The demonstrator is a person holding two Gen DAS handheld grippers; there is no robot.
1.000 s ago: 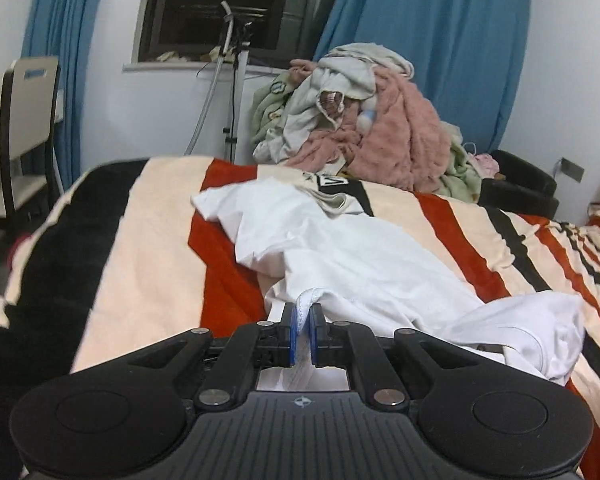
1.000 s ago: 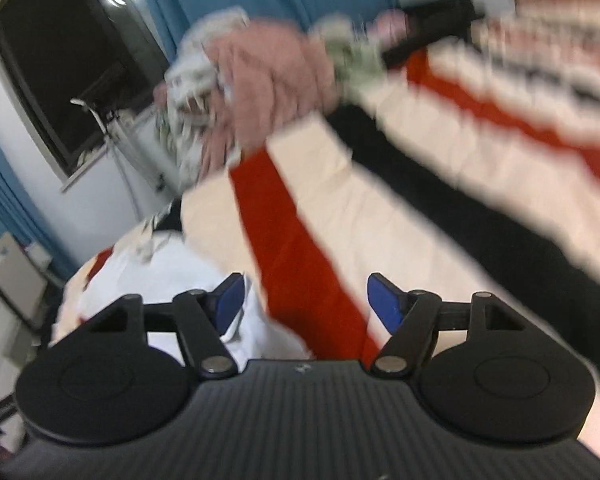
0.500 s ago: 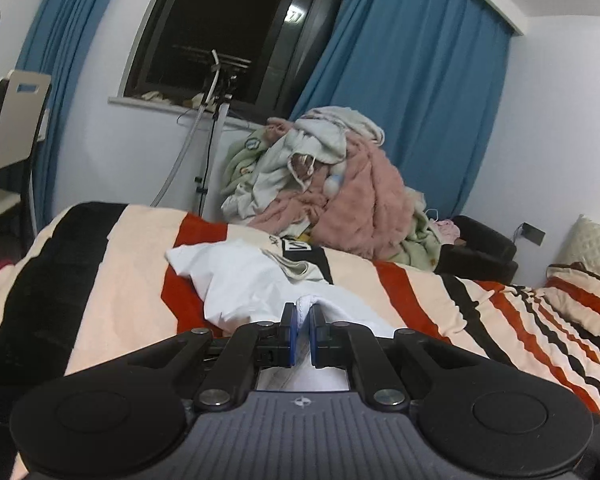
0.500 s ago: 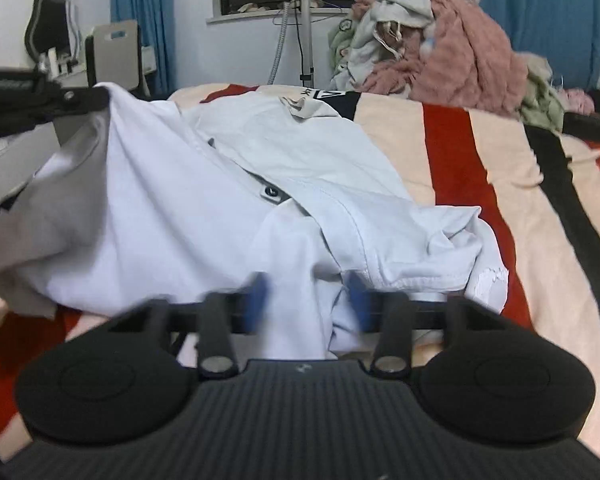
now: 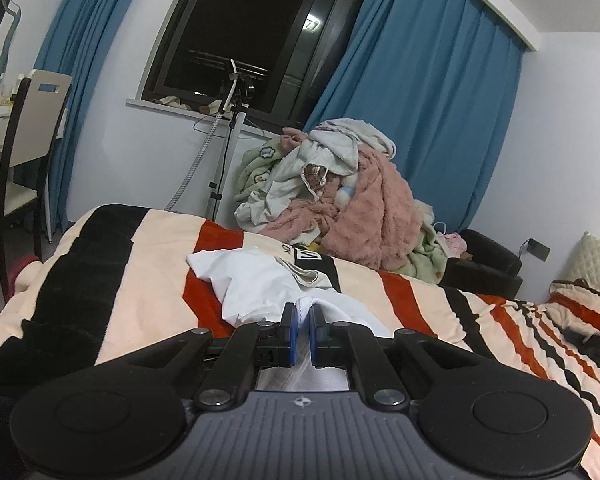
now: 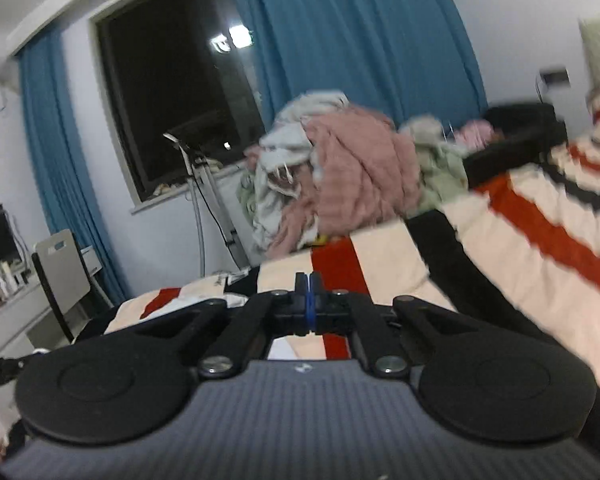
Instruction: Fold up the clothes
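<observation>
A white shirt (image 5: 256, 280) lies crumpled on the striped bed cover (image 5: 140, 292), stretching from mid-bed toward me. My left gripper (image 5: 301, 320) is shut on a bunched fold of this white shirt, which hangs between the blue pads. In the right wrist view my right gripper (image 6: 309, 294) has its pads pressed together, raised above the bed; no cloth shows between them, and the view is blurred. A bit of the white shirt (image 6: 196, 302) shows low on the left behind the right gripper's body.
A heap of pink, white and green clothes (image 5: 340, 200) sits at the far bed edge below blue curtains (image 5: 420, 100). A stand with a hose (image 5: 228, 140) is by the window. A chair (image 5: 24, 152) and desk are at left. A black armchair (image 5: 488, 268) is at right.
My left gripper lifted, holding the shirt fold. My right gripper, open a second ago, came down over the shirt, closed, then swung up and tilted away.
</observation>
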